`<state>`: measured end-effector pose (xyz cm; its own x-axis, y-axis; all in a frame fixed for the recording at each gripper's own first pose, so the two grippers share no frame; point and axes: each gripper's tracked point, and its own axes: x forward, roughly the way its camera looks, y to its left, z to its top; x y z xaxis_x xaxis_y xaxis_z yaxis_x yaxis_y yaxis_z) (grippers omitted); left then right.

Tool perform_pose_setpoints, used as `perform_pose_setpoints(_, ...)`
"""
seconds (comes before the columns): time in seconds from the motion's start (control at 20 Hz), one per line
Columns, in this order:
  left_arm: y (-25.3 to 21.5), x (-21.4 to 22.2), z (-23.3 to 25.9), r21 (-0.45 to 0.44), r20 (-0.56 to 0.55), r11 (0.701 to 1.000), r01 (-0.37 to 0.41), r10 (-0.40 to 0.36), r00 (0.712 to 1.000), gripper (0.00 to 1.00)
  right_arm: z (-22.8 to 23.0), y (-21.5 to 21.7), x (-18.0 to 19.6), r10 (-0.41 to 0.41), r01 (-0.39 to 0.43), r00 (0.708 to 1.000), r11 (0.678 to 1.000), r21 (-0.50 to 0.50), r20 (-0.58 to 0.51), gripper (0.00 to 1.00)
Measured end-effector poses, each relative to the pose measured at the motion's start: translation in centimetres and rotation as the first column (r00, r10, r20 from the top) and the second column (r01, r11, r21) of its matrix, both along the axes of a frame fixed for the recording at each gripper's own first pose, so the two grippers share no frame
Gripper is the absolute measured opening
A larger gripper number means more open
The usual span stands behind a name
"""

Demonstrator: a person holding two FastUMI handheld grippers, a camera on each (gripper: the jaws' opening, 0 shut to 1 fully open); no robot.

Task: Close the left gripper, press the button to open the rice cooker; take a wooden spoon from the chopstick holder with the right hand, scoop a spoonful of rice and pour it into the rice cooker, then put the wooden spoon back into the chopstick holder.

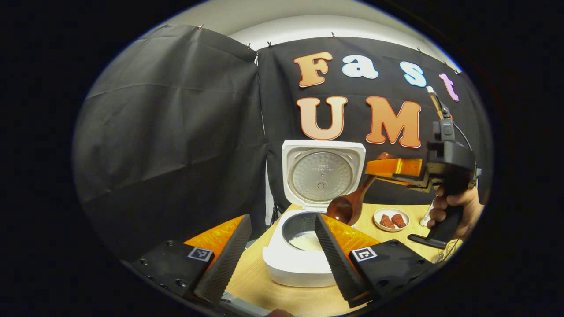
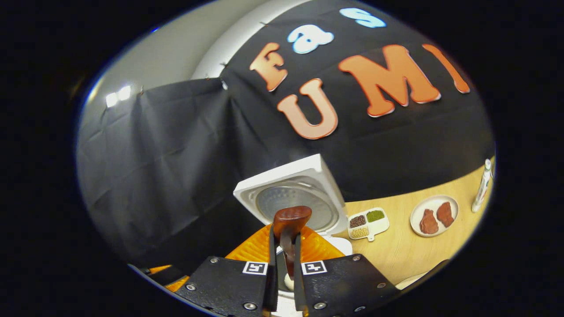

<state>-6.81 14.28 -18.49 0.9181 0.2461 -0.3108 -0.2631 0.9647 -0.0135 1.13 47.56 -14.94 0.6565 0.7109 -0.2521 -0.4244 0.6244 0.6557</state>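
The cooker [image 1: 304, 246] stands open on the table [image 1: 273, 295], lid up, white rice in its pot. The right gripper [image 1: 392, 169], at two o'clock of the pot in the left gripper view, pinches the spoon [image 1: 348, 207] by its handle, bowl tipped over the pot's rim. The pour looks made or nearly so; returning the spoon remains. The left gripper [image 1: 277, 251] hangs spread, holding nothing. The spoon is dark, glossy wood.

The spoon [image 1: 348, 204] is shiny brown wood. The rice cooker [image 1: 304, 264] is smooth white plastic, and its lid [image 1: 323, 174] has dull grey metal inside. The surface [image 1: 282, 295] is pale, smooth wood.
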Motion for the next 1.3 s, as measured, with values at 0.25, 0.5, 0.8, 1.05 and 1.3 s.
perform_pose_setpoints(0.25,-3.7,1.3,0.6,0.016,0.008,0.999,0.046,-0.046,0.999,0.98,-0.4,-9.6,1.0,-0.128,0.128,0.99,0.992,0.005,-0.055,0.14)
perform_pose_setpoints(0.5,-8.0,2.7,1.3,0.025,0.026,0.996,0.084,-0.085,0.996,0.98,-1.7,-21.5,0.7,-0.281,0.277,0.958,0.959,-0.06,-0.064,0.14)
perform_pose_setpoints(0.8,-12.7,4.3,2.2,0.03,0.037,0.991,0.127,-0.128,0.991,0.98,-4.7,-33.5,-1.8,-0.439,0.42,0.897,0.884,-0.205,-0.058,0.14)
perform_pose_setpoints(1.05,-15.9,5.1,2.9,0.04,0.04,0.986,0.159,-0.161,0.986,0.98,-7.0,-40.0,-4.2,-0.542,0.508,0.832,0.83,-0.232,-0.117,0.14)
perform_pose_setpoints(1.3,-17.9,5.2,3.3,0.051,0.037,0.984,0.17,-0.172,0.984,0.98,-9.5,-44.9,-7.0,-0.607,0.546,0.779,0.78,-0.306,-0.158,0.14)
